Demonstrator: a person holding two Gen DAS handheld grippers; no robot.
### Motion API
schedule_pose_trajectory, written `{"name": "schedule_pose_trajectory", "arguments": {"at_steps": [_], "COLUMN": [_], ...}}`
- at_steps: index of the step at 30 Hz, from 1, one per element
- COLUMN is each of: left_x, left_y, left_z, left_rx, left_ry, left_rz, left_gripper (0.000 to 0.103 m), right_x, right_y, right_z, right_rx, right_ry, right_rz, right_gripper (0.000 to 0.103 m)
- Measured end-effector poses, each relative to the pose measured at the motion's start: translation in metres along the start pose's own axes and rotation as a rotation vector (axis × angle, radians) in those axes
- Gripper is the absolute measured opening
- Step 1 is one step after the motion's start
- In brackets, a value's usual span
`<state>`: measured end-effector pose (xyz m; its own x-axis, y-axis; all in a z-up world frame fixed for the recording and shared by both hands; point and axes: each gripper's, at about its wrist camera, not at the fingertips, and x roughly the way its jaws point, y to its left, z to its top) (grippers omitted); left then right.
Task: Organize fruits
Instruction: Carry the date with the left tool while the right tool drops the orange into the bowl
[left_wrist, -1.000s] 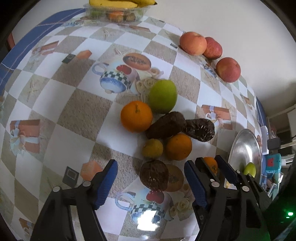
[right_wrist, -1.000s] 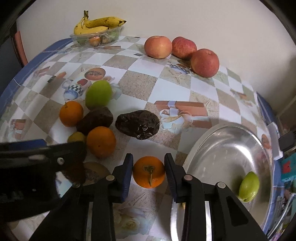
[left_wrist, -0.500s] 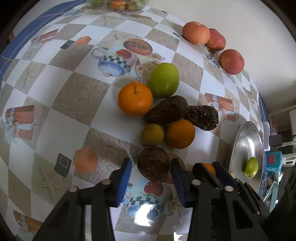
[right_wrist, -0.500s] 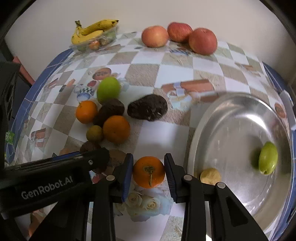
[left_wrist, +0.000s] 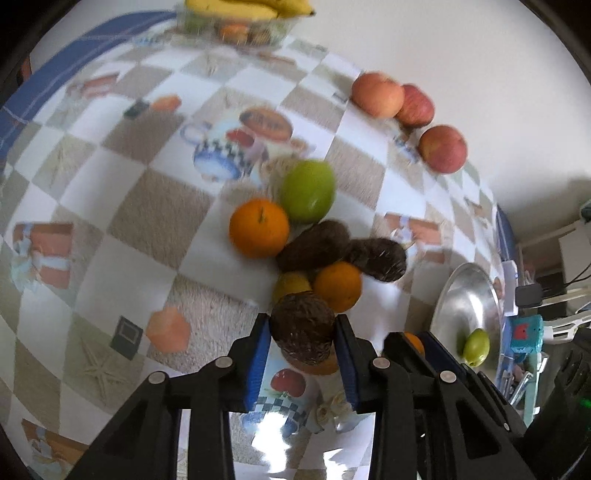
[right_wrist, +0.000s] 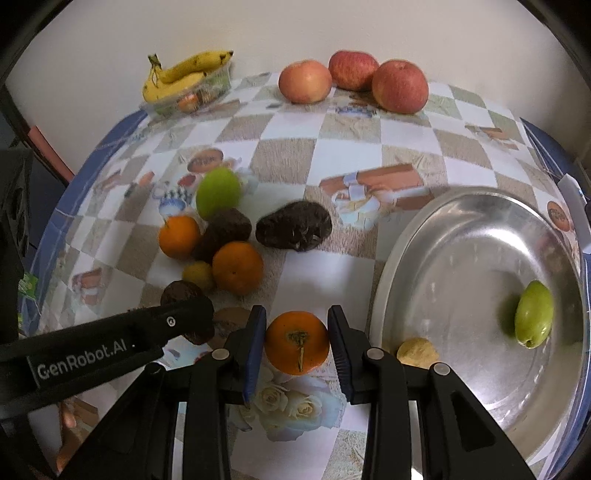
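Left gripper (left_wrist: 302, 363): jaws narrow, blue pads pressed on both sides of a round dark-brown fruit (left_wrist: 302, 326) with a rough, fibrous skin; whether it is off the cloth I cannot tell.
Right gripper (right_wrist: 297, 349): jaws narrow around an orange (right_wrist: 297, 347), stem end facing the camera, skin bright and smooth; it sits just left of the tray rim.
Fruit pile: at 12 o'clock from the left gripper lie a second orange (left_wrist: 338, 286), a small yellow-green fruit (left_wrist: 291, 284), two dark wrinkled brown fruits (left_wrist: 314, 245) and (left_wrist: 376, 258), a third orange (left_wrist: 258, 232) and a large green fruit (left_wrist: 308, 191), most touching one another.
Steel tray (right_wrist: 461, 236): at 2 o'clock from the right gripper; holds a green oval fruit (right_wrist: 533, 314) near its right side and a small pale-yellow fruit (right_wrist: 417, 352) at the near left rim, well apart.
Apples (right_wrist: 354, 79): three reddish ones in a row by the wall, at 12 o'clock.
Bananas (right_wrist: 184, 74): resting on a clear container at 11 o'clock.
Tablecloth (right_wrist: 369, 155): checked, printed with cups and gift boxes.
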<state>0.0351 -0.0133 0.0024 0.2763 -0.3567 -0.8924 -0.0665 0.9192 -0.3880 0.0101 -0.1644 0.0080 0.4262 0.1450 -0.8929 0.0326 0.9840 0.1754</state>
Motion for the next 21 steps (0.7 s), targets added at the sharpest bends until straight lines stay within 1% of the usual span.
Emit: {"name": "schedule_pose_trajectory", "arguments": {"at_steps": [4,7,10,12,14,17,21], "left_x": [-0.009,-0.012,-0.014,-0.011,-0.008,-0.002,0.006], "left_y": [-0.007,-0.017,-0.032,-0.043,-0.052,-0.061,-0.067], "left_z": [0.002,-0.001,-0.005,-0.006,-0.009,-0.013,-0.021], "left_rx": [0.027,0.061,0.097,0.126,0.154,0.183,0.206], "left_ry": [-0.028,-0.041,-0.049,-0.050,-0.048,-0.037,-0.009], "left_rz": [-0.019,-0.037,-0.050,-0.051,-0.043,-0.024,-0.023], "left_gripper": [0.037,0.037,0.037,0.037,0.037,0.037,0.037], "right_x": [-0.012,-0.024,-0.042,-0.051,-0.056,-0.053,-0.042], "right_y": [-0.015,-0.034,-0.049,-0.060,-0.070,-0.078,-0.084], "right_z": [0.004,0.006,0.008,0.008,0.007,0.005,0.000], "right_rx": [0.053,0.138,0.181,0.224,0.260,0.277,0.296], "right_ry": [-0.021,-0.048,-0.087,-0.112,-0.124,-0.104,-0.060], "right_rz": [-0.035,0.007,-0.017,0.001,0.003,-0.017,-0.020], "right_gripper": [0.036,0.036,0.032,0.032,0.032,0.032,0.032]}}
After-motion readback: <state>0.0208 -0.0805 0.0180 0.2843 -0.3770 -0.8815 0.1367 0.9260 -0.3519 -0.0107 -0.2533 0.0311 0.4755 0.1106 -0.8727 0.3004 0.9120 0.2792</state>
